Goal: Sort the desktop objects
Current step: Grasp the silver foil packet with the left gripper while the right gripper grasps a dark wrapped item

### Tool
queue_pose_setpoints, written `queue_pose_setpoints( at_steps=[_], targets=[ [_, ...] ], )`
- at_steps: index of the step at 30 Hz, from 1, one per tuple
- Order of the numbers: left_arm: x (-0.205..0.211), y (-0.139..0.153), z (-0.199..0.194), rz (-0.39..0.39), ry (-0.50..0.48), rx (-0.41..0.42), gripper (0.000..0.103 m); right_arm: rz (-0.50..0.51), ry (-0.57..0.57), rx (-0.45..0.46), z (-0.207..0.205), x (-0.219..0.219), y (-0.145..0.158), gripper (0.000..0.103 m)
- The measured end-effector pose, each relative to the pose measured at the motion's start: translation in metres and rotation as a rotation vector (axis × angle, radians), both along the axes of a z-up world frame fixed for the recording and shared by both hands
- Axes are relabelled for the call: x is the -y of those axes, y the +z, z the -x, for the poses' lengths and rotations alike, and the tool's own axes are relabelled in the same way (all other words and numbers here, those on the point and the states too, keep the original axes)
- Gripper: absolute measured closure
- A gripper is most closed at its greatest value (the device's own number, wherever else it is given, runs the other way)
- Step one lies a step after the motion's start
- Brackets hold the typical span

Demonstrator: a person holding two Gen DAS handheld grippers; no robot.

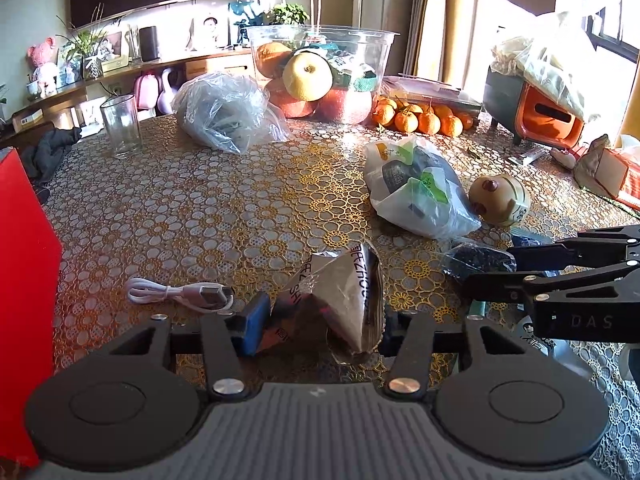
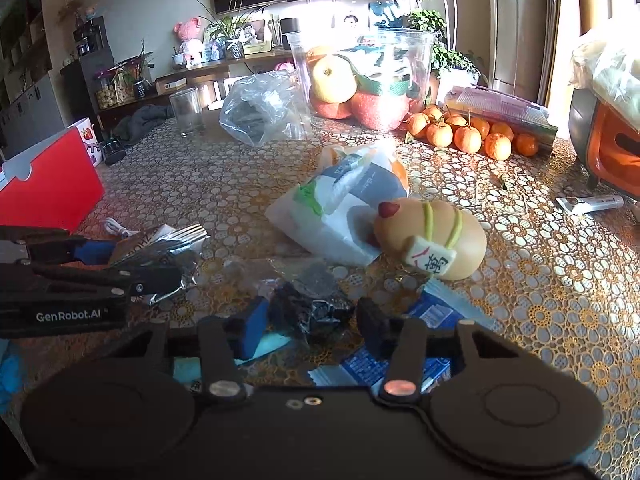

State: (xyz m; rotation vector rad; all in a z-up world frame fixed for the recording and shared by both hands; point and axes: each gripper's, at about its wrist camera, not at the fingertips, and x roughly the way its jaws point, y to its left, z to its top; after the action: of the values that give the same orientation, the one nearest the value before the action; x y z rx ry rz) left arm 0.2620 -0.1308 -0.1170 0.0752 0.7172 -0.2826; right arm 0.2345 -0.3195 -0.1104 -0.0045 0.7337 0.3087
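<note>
The left gripper (image 1: 320,320) pinches a crumpled silver foil wrapper (image 1: 340,300); the right gripper (image 2: 312,320) pinches a small black crinkled packet (image 2: 308,312). Both lie on the lace-patterned table (image 1: 180,208), at six o'clock in each view. Sorting looks barely begun: bags, a white cable (image 1: 176,294) at nine o'clock, and tangerines (image 1: 420,118) at one o'clock lie scattered. The grippers read "GenRobot.AI" and "DAS".
</note>
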Motion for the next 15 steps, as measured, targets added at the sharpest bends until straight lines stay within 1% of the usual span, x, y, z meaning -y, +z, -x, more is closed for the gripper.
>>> queue_pose_setpoints(
  at_steps=[3,7,15],
  targets=[
    [0.001,0.001,0.002,-0.011,-0.005,0.0,0.055,0.003,-0.001,0.002,0.0,0.0,0.002,0.06],
    [0.0,0.002,0.003,-0.004,-0.006,-0.006,0.058,0.009,-0.002,0.007,0.003,-0.001,0.004,0.064],
    [-0.002,0.01,0.01,0.014,-0.021,0.006,0.059,0.012,-0.017,0.012,0.008,-0.002,0.011,0.072]
  ],
)
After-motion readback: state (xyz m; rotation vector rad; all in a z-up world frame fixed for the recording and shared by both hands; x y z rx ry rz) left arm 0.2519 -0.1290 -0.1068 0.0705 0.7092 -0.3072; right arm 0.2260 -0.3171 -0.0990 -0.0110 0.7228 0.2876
